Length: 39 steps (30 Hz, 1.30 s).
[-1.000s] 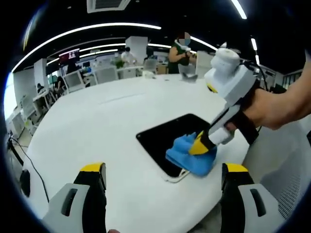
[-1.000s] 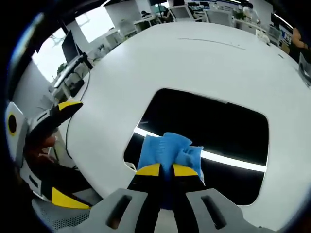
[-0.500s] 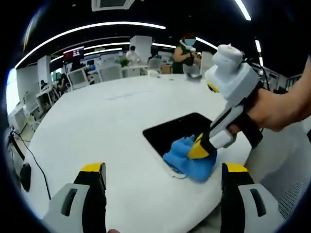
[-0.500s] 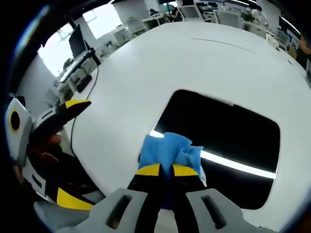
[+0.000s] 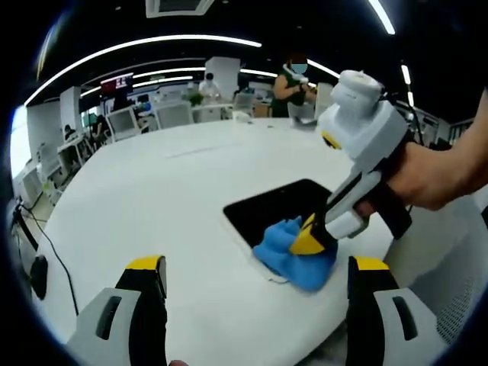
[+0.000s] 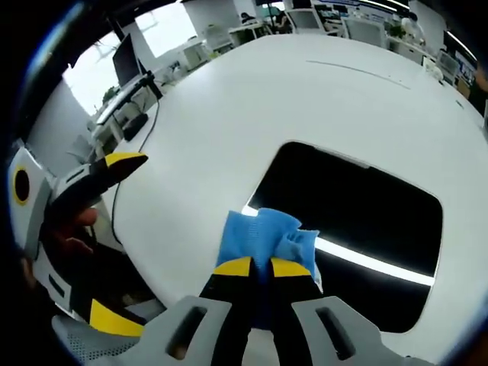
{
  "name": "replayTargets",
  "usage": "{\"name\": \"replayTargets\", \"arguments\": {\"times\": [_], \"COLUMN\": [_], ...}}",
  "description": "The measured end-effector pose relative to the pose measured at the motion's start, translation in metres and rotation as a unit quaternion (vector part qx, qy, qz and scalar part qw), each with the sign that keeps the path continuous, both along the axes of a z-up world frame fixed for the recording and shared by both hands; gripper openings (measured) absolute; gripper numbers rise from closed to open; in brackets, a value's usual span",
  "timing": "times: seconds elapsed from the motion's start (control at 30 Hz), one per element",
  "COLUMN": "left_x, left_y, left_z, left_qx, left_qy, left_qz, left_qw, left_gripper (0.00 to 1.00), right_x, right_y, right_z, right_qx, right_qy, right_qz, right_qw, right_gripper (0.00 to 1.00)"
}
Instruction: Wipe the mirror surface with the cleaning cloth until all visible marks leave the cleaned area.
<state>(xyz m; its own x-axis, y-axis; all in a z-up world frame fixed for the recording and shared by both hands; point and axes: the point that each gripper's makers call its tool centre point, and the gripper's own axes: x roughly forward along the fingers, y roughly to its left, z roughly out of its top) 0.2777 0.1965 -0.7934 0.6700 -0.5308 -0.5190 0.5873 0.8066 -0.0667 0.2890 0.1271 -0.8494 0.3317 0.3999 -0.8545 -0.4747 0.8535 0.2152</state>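
- the mirror (image 6: 358, 221) lies flat on the white counter (image 6: 267, 99), a dark rounded rectangle near the counter's near edge; in the left gripper view the mirror (image 5: 278, 213) shows as a dark slab on the counter (image 5: 152, 213).
- the right gripper (image 6: 255, 267) has its fingers clenched on the blue cloth (image 6: 263, 240), pressing it down at the mirror's near corner; the cloth overlaps the mirror's edge and the counter beside it.
- in the left gripper view the right gripper (image 5: 305, 238) comes in from the right, with a hand (image 5: 435, 175) behind it, and the cloth (image 5: 293, 248) bunched under its tip.
- the left gripper (image 5: 255, 263) hangs apart from the mirror with fingers spread wide, grasping nothing.
- relation that counts: nearly all the mirror lies ahead of the right fingers, its long axis running away to the right in the right gripper view, so the next stroke likely goes forward along it.
- the right hand is the nearer one and already on the job.
- marks on the glass are hard to make out; the bright streak looks like a reflected ceiling light.
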Motion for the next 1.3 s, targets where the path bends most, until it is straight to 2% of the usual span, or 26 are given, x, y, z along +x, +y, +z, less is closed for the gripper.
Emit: {"name": "replayTargets", "arguments": {"times": [1.3], "left_x": [0.0088], "left_y": [0.0037], "left_z": [0.0064], "left_qx": [-0.01], "left_qy": [-0.01], "left_qz": [0.017], "left_qw": [0.9998], "left_gripper": [0.99], "right_x": [0.0082], "right_y": [0.0047], "right_z": [-0.0008], "right_qx": [0.002], "right_qy": [0.002], "right_qz": [0.005], "right_qw": [1.0], "right_gripper": [0.02]}}
